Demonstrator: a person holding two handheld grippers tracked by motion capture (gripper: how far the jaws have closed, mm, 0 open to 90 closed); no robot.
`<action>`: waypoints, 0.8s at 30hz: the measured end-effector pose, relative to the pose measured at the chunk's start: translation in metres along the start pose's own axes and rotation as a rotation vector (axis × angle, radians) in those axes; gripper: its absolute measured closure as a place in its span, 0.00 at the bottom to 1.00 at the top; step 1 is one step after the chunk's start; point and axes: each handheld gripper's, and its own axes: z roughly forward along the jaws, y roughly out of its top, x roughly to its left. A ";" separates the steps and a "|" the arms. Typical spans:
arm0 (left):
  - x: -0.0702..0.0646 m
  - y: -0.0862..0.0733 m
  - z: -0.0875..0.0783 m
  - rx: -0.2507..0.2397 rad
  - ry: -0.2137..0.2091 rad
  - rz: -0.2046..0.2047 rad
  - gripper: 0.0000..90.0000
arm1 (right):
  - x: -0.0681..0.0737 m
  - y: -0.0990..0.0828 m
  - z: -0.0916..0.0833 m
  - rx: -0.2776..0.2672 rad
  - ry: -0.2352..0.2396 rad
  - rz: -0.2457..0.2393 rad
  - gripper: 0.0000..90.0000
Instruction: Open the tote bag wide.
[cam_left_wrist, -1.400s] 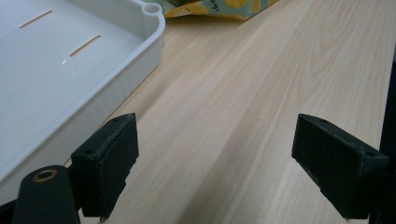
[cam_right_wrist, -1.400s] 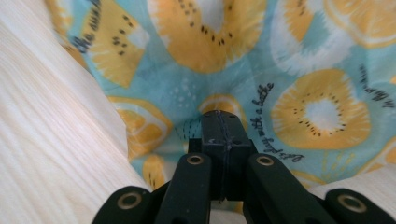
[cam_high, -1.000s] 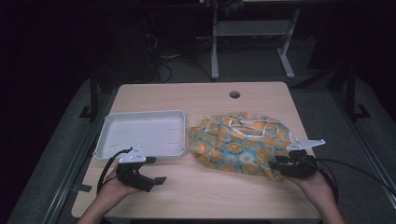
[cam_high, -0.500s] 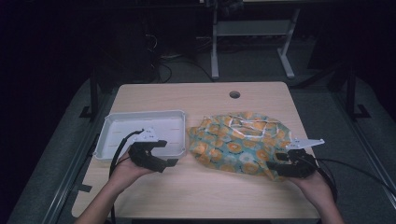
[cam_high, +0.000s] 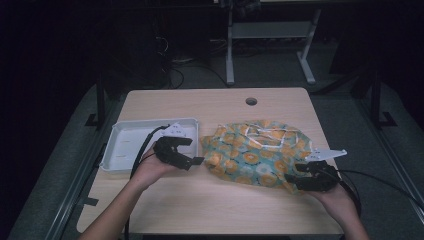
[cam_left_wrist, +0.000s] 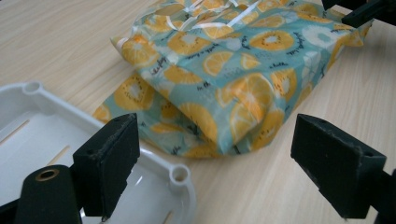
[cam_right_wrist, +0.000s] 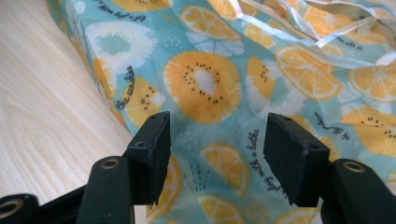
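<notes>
The fruit-print bag (cam_high: 260, 152) lies flat on the right half of the wooden table (cam_high: 200, 200), folded over itself, teal with orange-slice and kiwi patterns. Its left edge lies just beside the right wall of the white tray (cam_high: 125, 145), which sits on the table's left side. In my left gripper view the bag (cam_left_wrist: 224, 74) shows a doubled fold at its near corner, and the tray corner (cam_left_wrist: 180, 175) stands directly in front of that fold, apart from it by a narrow strip of bare table.

My right gripper (cam_high: 300, 177) sits at the bag's lower right corner. Its jaws have just been opening. In my right gripper view the two pads stand apart over the printed film (cam_right_wrist: 210, 93), with the bag's surface visible between them; the pads do not press on it, so this tool is released.

My left gripper (cam_high: 192, 157) hovers above the gap between tray and bag, pointed toward the bag's left edge. Its jaws stand wide apart, released, with nothing between them; the bag's folded corner lies ahead of them, untouched.

A round cable hole (cam_high: 251, 101) lies in the table's far edge, well apart from the bag.
</notes>
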 end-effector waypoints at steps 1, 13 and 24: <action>0.002 0.004 0.003 0.002 -0.004 0.002 0.17 | 0.000 0.001 0.000 0.010 0.001 0.013 0.45; 0.023 0.045 0.035 0.010 0.013 0.013 0.22 | -0.010 0.015 0.004 0.016 -0.014 0.004 0.45; 0.049 0.069 0.088 0.063 0.016 -0.024 0.24 | -0.043 0.039 0.015 0.025 -0.076 0.058 0.44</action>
